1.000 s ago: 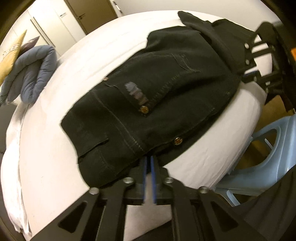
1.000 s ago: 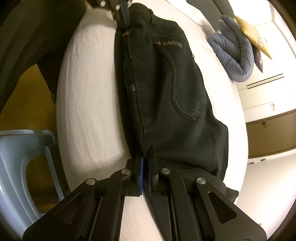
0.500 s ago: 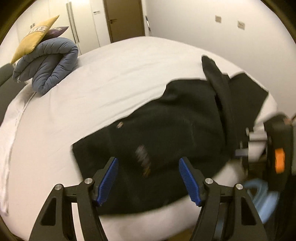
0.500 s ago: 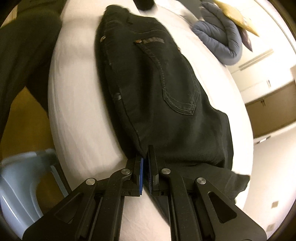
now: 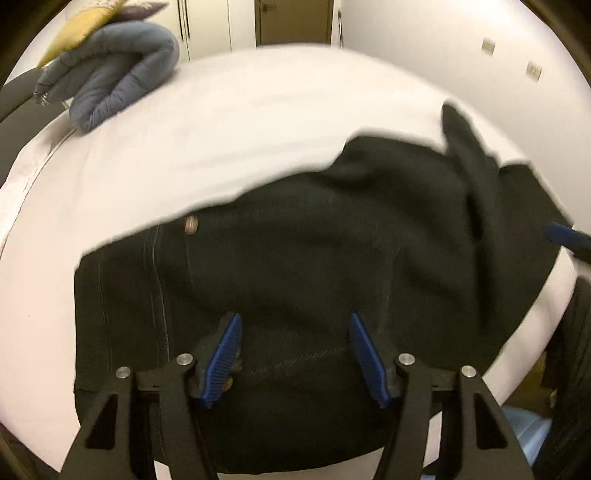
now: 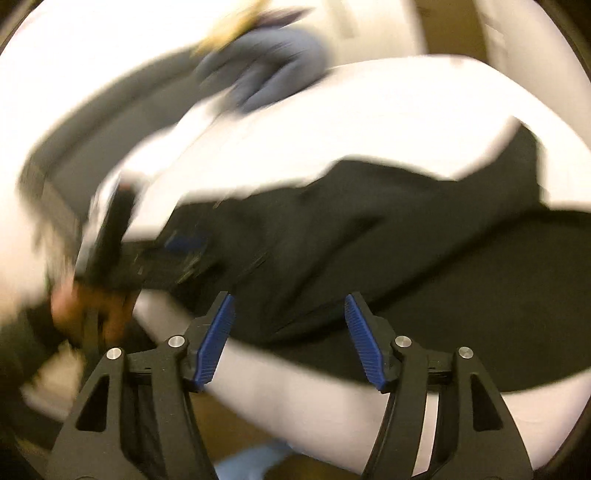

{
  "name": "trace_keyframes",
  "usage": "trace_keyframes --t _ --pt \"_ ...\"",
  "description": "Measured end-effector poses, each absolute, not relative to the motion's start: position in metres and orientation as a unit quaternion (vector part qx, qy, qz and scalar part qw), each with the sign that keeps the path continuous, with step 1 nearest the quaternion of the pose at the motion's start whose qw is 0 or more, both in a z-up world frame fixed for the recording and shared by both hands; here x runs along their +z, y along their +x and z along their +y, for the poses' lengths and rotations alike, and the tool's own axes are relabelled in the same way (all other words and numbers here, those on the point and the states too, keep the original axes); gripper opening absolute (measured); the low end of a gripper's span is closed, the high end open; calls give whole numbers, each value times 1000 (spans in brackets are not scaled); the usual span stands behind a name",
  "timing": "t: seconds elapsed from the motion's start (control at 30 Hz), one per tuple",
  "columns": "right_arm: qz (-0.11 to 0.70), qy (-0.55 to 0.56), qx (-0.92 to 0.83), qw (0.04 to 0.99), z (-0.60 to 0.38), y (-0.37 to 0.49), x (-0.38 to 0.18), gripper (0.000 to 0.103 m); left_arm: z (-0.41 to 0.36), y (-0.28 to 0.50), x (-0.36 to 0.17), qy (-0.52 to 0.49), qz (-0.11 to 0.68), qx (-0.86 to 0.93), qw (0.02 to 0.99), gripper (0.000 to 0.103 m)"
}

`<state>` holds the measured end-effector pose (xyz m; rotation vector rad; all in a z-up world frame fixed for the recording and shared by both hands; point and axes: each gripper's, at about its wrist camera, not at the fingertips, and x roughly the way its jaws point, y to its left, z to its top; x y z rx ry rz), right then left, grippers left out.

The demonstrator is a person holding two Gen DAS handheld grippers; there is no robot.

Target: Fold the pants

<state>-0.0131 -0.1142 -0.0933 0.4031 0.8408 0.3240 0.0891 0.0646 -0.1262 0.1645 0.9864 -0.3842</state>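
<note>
The black jeans (image 5: 314, 258) lie folded lengthwise on the white bed (image 5: 240, 129), waistband toward the left, legs running off to the right. My left gripper (image 5: 295, 354) is open and empty, hovering over the waist end of the jeans. In the blurred right wrist view, the jeans (image 6: 369, 236) lie across the bed (image 6: 369, 122). My right gripper (image 6: 290, 339) is open and empty above their near edge. The left gripper's blue pads (image 6: 184, 242) and the hand holding it show at the left there.
A rolled grey-blue duvet (image 5: 114, 81) with a yellow cushion (image 5: 81, 26) sits at the bed's far left. A pale blue plastic stool (image 5: 528, 432) stands beside the bed's near edge. A wall with sockets and a brown door (image 5: 293, 22) lie behind.
Both grippers have let go of the jeans and opened. The left one moved over the waist end. The right one swung round fast and now faces across the bed.
</note>
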Motion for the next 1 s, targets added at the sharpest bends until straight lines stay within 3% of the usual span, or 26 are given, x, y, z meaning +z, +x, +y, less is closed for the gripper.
trace_keyframes --t 0.13,0.3,0.7,1.0 --pt "375 375 93 843 -237 38 -96 61 52 99 -122 35 466 -192 863 63" --pt "356 475 43 804 -332 105 -111 62 43 123 -160 -18 517 -181 836 64" --pt "364 563 -4 742 -396 200 -179 56 52 122 -163 -43 524 -185 830 68" --pt "377 593 -17 712 -381 225 -218 42 49 119 -161 -26 520 -186 834 73"
